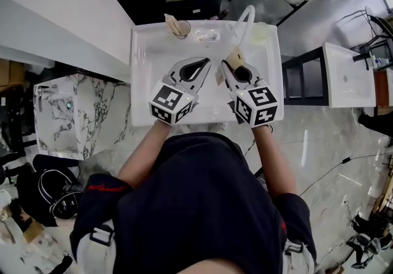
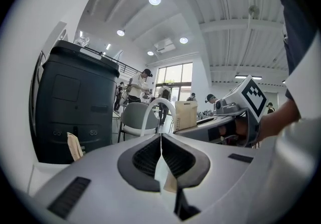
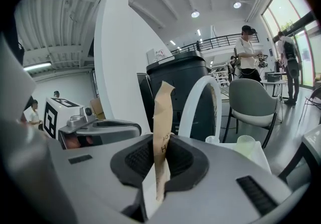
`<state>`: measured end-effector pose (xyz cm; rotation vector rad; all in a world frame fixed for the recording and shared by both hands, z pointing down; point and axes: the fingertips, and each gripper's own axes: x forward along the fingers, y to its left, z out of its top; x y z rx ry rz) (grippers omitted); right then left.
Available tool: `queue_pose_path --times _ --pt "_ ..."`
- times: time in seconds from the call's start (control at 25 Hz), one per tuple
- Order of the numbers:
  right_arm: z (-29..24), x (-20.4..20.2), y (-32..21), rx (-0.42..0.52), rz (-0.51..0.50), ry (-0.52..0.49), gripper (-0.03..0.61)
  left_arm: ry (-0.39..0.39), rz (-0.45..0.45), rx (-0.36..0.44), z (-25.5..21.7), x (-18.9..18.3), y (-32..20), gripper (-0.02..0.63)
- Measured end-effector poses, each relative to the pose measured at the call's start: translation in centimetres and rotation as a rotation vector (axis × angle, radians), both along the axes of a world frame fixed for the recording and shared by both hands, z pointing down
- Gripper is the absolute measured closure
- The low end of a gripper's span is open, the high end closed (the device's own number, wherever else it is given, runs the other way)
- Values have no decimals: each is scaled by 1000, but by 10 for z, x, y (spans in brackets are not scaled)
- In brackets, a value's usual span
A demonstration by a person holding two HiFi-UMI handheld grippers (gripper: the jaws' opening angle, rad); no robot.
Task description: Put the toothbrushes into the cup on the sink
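— What is the right gripper [image 3: 161, 143] doing?
— Its jaws pinch a paper-wrapped toothbrush [image 3: 163, 112], upright, over the sink [image 1: 142, 82].
— And the left gripper [image 1: 205, 64]?
— Jaws pressed together. A pale sliver [image 2: 161, 168] shows low in the seam; I can't tell what it is.
— The cup [image 1: 183, 29]?
— On the sink's back rim, left of the tap [image 1: 245, 21], with a second wrapped toothbrush [image 1: 171, 21] in it.
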<state>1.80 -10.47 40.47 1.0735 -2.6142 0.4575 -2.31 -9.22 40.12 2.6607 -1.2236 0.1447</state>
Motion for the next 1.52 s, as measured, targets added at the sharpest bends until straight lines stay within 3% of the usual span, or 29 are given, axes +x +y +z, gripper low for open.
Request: queue_pose_path --times 1.0,1.52 --pt "11 108 -9 -38 134 -10 517 -14 137 -22 6 107 -2 595" --pt "22 151 -24 -58 140 -19 517 -25 133 -44 16 150 -10 595"
